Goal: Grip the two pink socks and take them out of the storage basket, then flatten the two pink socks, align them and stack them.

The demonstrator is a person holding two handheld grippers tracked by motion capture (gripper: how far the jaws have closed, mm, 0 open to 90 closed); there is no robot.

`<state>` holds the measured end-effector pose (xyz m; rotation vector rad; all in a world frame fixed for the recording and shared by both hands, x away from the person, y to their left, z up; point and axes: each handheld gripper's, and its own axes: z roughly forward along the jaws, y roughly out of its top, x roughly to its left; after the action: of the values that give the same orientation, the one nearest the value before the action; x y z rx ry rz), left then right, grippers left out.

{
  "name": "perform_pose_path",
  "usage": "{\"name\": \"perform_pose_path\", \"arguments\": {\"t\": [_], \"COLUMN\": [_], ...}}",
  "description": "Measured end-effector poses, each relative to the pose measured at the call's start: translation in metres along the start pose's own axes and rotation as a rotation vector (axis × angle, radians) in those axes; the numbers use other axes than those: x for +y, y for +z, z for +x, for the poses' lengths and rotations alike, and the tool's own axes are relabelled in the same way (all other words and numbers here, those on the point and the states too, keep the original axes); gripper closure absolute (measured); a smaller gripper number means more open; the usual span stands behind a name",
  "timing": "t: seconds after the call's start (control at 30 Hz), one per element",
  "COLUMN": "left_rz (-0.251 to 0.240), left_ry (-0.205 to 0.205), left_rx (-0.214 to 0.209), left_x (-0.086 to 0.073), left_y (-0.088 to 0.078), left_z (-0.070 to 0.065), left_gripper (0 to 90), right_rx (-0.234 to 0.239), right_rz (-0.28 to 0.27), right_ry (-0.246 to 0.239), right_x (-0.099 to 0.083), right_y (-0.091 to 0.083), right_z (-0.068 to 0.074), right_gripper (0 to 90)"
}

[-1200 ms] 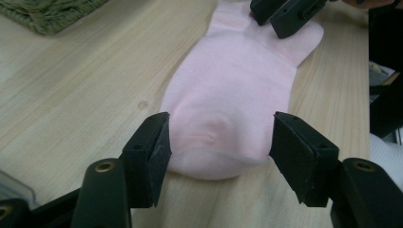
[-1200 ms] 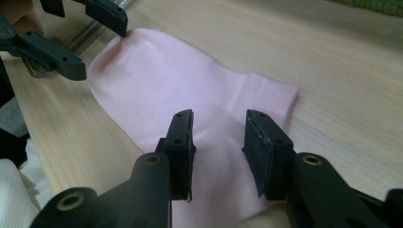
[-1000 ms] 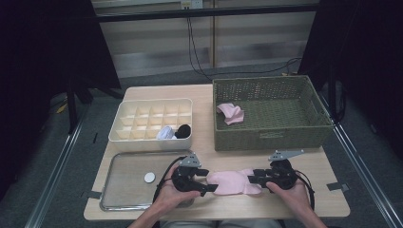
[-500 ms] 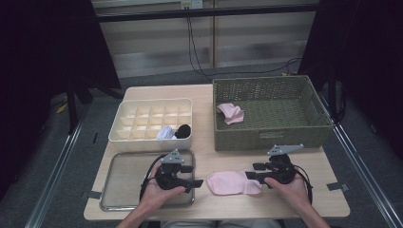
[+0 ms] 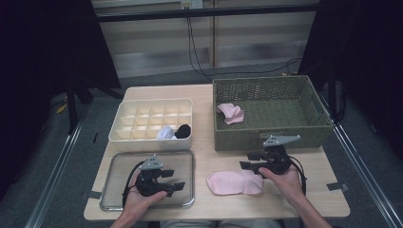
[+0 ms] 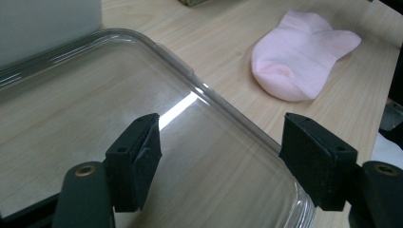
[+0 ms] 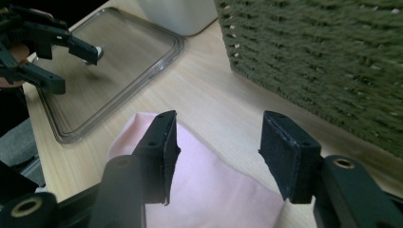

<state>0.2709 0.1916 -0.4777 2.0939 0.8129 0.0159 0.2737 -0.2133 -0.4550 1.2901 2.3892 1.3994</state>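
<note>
**High view: both claws off the pink sock**

High view first, and some things stay hard to read: the left claw sits over the clear tray, and the person's left hand covers part of that tray's near edge. In the white divided box, a pale bundle and a dark one fill two front compartments, too small to name surely. The small white thing seen on the tray a second ago is now hidden in the high view; the right gripper view shows a white speck at the far claw's tip, too small to identify.

The pink sock lies flat on the counter between tray and right hand. The right claw hovers at the sock's right end, jaws apart, and they have just been opening. The right gripper view shows the sock under and between the pads, not pinched. The left gripper view has its jaws wide over the tray, with the sock well off beyond the rim.

Since a second ago, both claws were at the sock's two ends; the left one has pulled away onto the tray, and the right has lifted slightly. A second pink sock rests in the woven basket.
</note>
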Motion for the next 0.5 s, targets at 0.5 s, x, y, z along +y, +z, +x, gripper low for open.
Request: {"name": "perform_pose_path", "arguments": {"t": [0.5], "left_rz": [-0.060], "left_ry": [-0.015], "left_rx": [0.048], "left_x": [-0.004], "left_y": [-0.018], "left_z": [0.008], "left_gripper": [29.4], "right_rx": [0.012], "right_rz": [-0.045], "right_ry": [-0.022], "right_x": [0.037], "right_y": [-0.016], "right_z": [0.001], "right_gripper": [50.5]}}
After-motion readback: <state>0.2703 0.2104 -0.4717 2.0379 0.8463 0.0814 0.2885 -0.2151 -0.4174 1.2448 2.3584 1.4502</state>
